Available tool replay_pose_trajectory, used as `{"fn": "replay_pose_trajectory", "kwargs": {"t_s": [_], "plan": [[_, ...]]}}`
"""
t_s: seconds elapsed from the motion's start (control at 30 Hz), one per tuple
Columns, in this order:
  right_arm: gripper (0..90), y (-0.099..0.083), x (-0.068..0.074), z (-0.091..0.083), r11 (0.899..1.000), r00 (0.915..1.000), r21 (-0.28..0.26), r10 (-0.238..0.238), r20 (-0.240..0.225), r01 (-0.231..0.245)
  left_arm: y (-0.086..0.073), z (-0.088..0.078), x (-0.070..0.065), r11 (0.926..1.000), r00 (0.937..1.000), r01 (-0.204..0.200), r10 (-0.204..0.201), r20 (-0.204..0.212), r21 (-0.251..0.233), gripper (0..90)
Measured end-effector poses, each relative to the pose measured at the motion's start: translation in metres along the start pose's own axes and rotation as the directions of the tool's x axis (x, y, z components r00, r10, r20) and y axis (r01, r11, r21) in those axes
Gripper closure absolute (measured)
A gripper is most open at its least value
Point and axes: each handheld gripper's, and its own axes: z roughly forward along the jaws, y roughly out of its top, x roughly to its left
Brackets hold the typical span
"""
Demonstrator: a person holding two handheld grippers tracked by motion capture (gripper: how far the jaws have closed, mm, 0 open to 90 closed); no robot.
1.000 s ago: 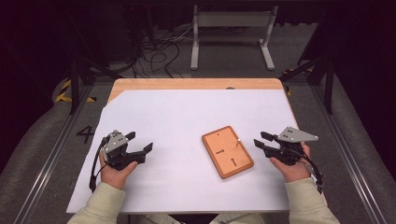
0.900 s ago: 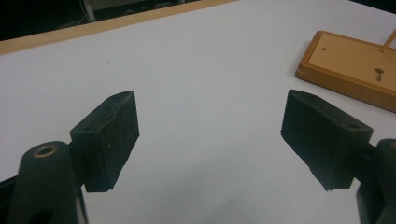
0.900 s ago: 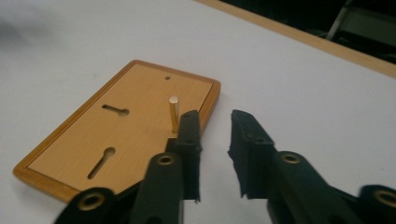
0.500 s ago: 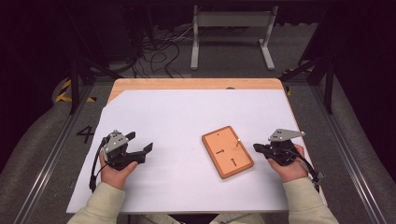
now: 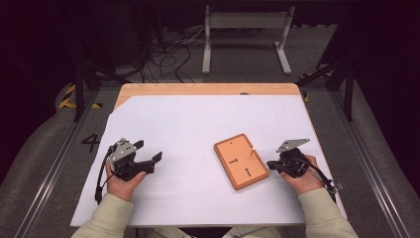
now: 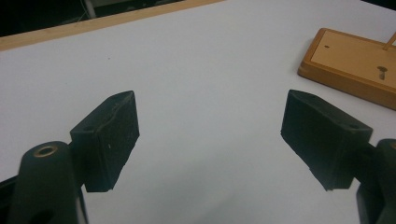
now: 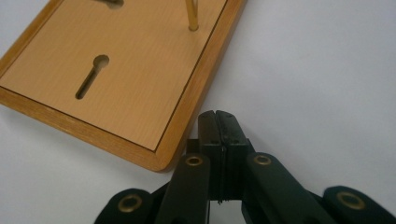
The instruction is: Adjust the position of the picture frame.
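With the left gripper (image 5: 148,159) idle, its jaws wide and empty, the flat rectangular wooden board with keyhole slots (image 5: 241,160) lies between the tongs as the right gripper (image 5: 271,164), jaws just clamped together on nothing, sinks beside its near corner, likely to nudge it.

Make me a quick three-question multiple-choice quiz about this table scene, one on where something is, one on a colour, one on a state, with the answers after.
1. Where does the wooden board lie?
A. beside the left gripper
B. just in front of the right gripper
C. at the table's far edge

2. What colour is the sheet under the board?
A. white
B. green
C. black

3. How do the right gripper's jaws stand?
A. wide apart
B. shut on the board
C. shut on nothing

Answers:
1. B, its corner sits right by that gripper in the right gripper view.
2. A, the high view shows a white sheet.
3. C, the jaws meet flat with nothing between them; the left gripper is the open one.
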Motion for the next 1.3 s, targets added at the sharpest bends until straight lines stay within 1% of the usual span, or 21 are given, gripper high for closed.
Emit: {"fn": "replay_pose_trajectory", "kwargs": {"t_s": [0.03, 0.13, 0.2, 0.3, 0.33, 0.37, 0.4, 0.43, 0.47, 0.6, 0.67, 0.73, 0.77, 0.8, 0.97, 1.13, 1.2, 1.23, 1.3], "plan": [[90.0, 0.001, 0.002, 0.002, 1.000, 1.0000, 0.025, -0.008, -0.001, 0.008, 0.000, 0.000, 0.000, 1.0000, 1.0000, 0.000, 0.000, 0.000, 0.001, 19.6], [90.0, 0.001, 0.003, 0.003, 0.999, 0.9999, 0.041, -0.011, -0.008, 0.011, 0.000, 0.000, 0.000, 1.0000, 1.0000, 0.001, -0.001, -0.003, 0.000, 19.6], [90.0, 0.002, 0.005, 0.004, 0.998, 0.9999, 0.056, -0.014, -0.004, 0.014, 0.000, 0.000, 0.000, 1.0000, 1.0000, 0.002, -0.002, -0.004, 0.000, 19.6], [90.0, 0.003, 0.006, 0.004, 0.998, 0.9999, 0.063, -0.016, 0.000, 0.016, 0.000, 0.001, 0.000, 1.0000, 1.0000, 0.006, -0.006, -0.002, 0.005, 19.6], [90.0, 0.003, 0.006, 0.004, 0.998, 0.9998, 0.066, -0.019, -0.006, 0.020, 0.000, 0.001, -0.001, 1.0000, 1.0000, 0.005, -0.005, -0.001, 0.006, 19.6], [90.0, 0.003, 0.008, 0.004, 0.998, 0.9992, 0.066, -0.019, -0.035, 0.021, 0.000, 0.002, -0.001, 1.0000, 1.0000, 0.005, -0.005, -0.002, 0.005, 19.6], [90.0, 0.004, 0.010, 0.005, 0.997, 0.9983, 0.066, -0.025, -0.053, 0.029, 0.000, 0.002, -0.001, 1.0000, 1.0000, 0.005, -0.005, -0.002, 0.005, 19.6], [90.0, 0.005, 0.013, 0.006, 0.997, 0.9976, 0.070, -0.036, -0.060, 0.040, 0.000, 0.002, -0.001, 1.0000, 1.0000, 0.005, -0.005, -0.002, 0.005, 19.6], [90.0, 0.005, 0.013, 0.006, 0.997, 0.9976, 0.070, -0.036, -0.060, 0.040, 0.000, 0.002, -0.001, 1.0000, 1.0000, 0.005, -0.005, -0.002, 0.005, 19.6], [90.0, 0.011, 0.027, 0.010, 0.992, 0.9930, 0.086, -0.082, -0.086, 0.089, 0.000, 0.003, 0.000, 1.0000, 1.0000, 0.006, -0.006, -0.001, 0.004, 19.6], [90.0, 0.014, 0.034, 0.013, 0.991, 0.9905, 0.088, -0.095, -0.100, 0.104, 0.000, 0.003, 0.000, 1.0000, 1.0000, 0.006, -0.006, -0.001, 0.005, 19.7], [90.0, 0.018, 0.040, 0.016, 0.989, 0.9863, 0.085, -0.112, -0.121, 0.123, 0.000, 0.003, -0.001, 0.9999, 1.0000, 0.007, -0.007, 0.001, 0.010, 19.6], [90.0, 0.021, 0.046, 0.018, 0.987, 0.9826, 0.087, -0.126, -0.136, 0.139, 0.000, 0.003, -0.001, 0.9999, 1.0000, 0.007, -0.007, 0.001, 0.010, 19.6], [90.0, 0.021, 0.046, 0.018, 0.987, 0.9826, 0.087, -0.126, -0.136, 0.139, 0.000, 0.003, -0.001, 0.9999, 1.0000, 0.007, -0.007, 0.001, 0.010, 19.7], [90.0, 0.034, 0.064, 0.029, 0.978, 0.9692, 0.085, -0.172, -0.176, 0.189, -0.001, 0.004, -0.001, 0.9999, 1.0000, 0.007, -0.007, 0.001, 0.014, 19.6], [90.0, 0.046, 0.074, 0.040, 0.973, 0.9608, 0.086, -0.197, -0.196, 0.216, -0.001, 0.004, -0.003, 0.9999, 1.0000, 0.005, -0.005, 0.001, 0.015, 19.8], [90.0, 0.051, 0.079, 0.044, 0.967, 0.9550, 0.081, -0.220, -0.199, 0.240, -0.001, 0.004, -0.003, 0.9999, 1.0000, 0.004, -0.004, 0.001, 0.014, 19.8], [90.0, 0.054, 0.080, 0.046, 0.964, 0.9512, 0.081, -0.234, -0.201, 0.255, -0.001, 0.003, -0.003, 0.9999, 1.0000, 0.003, -0.003, -0.001, 0.012, 19.9], [90.0, 0.056, 0.079, 0.047, 0.961, 0.9479, 0.086, -0.238, -0.211, 0.261, -0.002, 0.002, -0.003, 0.9999, 1.0000, 0.005, -0.005, -0.004, 0.012, 19.8]]}}
